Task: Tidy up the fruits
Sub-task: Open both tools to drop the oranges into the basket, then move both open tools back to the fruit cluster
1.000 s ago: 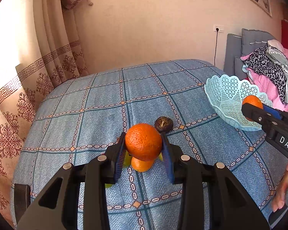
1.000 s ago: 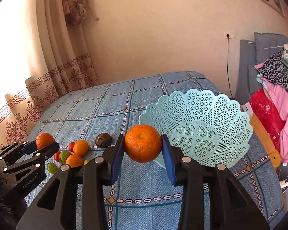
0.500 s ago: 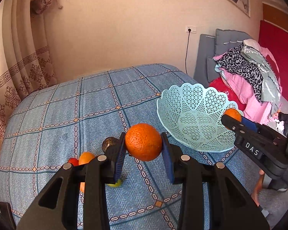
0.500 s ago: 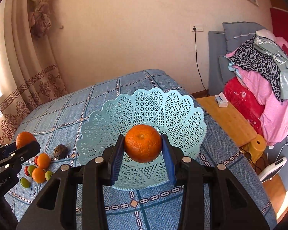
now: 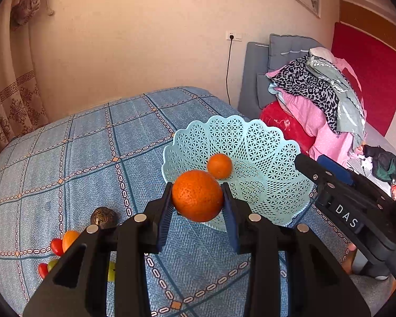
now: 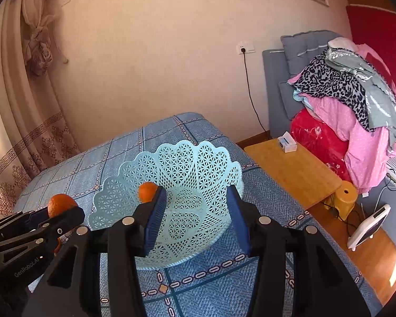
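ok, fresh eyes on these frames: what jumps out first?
The big orange clamped in the left gripper, dead centre, just short of the lacy blue basket. A smaller orange already lies inside the basket, and the right gripper hangs open above it. More small fruit waits on the blue bedspread.

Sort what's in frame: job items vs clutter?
Job:
- left gripper, shut on an orange
- right gripper, open over the basket
- lattice basket, one orange inside
- loose small fruits on the bedspread

Clutter:
- clothes pile
- wooden side table with small box
- curtain
- dark round object, unclear what it is
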`<act>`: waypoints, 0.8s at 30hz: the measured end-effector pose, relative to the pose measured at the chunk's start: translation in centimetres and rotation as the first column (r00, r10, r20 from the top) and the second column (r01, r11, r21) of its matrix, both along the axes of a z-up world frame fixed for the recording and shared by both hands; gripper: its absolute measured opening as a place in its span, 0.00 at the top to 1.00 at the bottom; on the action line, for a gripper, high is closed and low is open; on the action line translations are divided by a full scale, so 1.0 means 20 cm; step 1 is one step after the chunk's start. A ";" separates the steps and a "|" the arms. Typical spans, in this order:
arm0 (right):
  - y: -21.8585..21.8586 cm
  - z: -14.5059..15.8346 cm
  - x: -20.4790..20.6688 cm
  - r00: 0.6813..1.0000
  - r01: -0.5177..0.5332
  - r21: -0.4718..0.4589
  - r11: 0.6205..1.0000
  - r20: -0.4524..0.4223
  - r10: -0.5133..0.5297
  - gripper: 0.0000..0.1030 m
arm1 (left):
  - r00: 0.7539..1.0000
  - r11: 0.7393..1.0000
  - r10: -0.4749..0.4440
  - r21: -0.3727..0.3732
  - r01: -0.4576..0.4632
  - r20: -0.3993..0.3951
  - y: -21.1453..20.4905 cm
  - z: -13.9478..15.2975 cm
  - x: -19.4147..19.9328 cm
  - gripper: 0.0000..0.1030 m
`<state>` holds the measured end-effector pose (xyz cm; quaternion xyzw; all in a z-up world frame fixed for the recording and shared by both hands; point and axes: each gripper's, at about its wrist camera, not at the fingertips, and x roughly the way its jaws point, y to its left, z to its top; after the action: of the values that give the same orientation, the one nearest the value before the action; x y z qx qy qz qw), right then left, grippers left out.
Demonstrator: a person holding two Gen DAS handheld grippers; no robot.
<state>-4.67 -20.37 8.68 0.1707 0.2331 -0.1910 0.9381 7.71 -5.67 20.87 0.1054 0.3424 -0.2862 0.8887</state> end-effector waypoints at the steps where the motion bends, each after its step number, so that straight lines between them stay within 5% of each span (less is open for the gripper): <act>1: -0.01 0.00 -0.01 1.000 0.006 0.007 1.000 0.004 -0.006 0.54 | 1.000 1.000 -0.010 0.001 0.010 -0.004 -0.02 -0.01 0.00 0.65; 9: -0.06 -0.02 -0.04 0.999 0.035 0.028 0.999 0.007 -0.035 0.49 | 0.995 0.998 -0.065 0.003 0.066 -0.070 -0.17 -0.08 0.03 0.64; 11: -0.07 -0.02 -0.05 0.999 0.039 0.029 0.999 0.006 -0.039 0.48 | 0.994 0.997 -0.071 -0.002 0.071 -0.078 -0.19 -0.10 0.04 0.47; 13: -0.08 -0.03 -0.06 0.999 0.054 0.031 0.998 0.008 -0.054 0.46 | 0.999 0.999 -0.042 -0.021 0.041 -0.033 -0.17 -0.09 0.03 0.20; 16: -0.09 -0.05 -0.07 0.998 0.060 0.041 0.997 0.008 -0.061 0.45 | 0.999 0.997 -0.031 -0.076 0.033 0.020 -0.11 -0.06 0.01 0.10; 24: -0.03 -0.04 -0.13 0.994 0.046 0.000 0.999 0.103 -0.046 0.36 | 0.991 0.992 0.053 -0.118 -0.038 0.120 0.04 0.04 -0.02 0.04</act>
<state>-7.19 -21.01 7.88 0.1846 0.1804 -0.2039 0.9444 7.41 -4.93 21.68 0.0635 0.2724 -0.2781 0.9189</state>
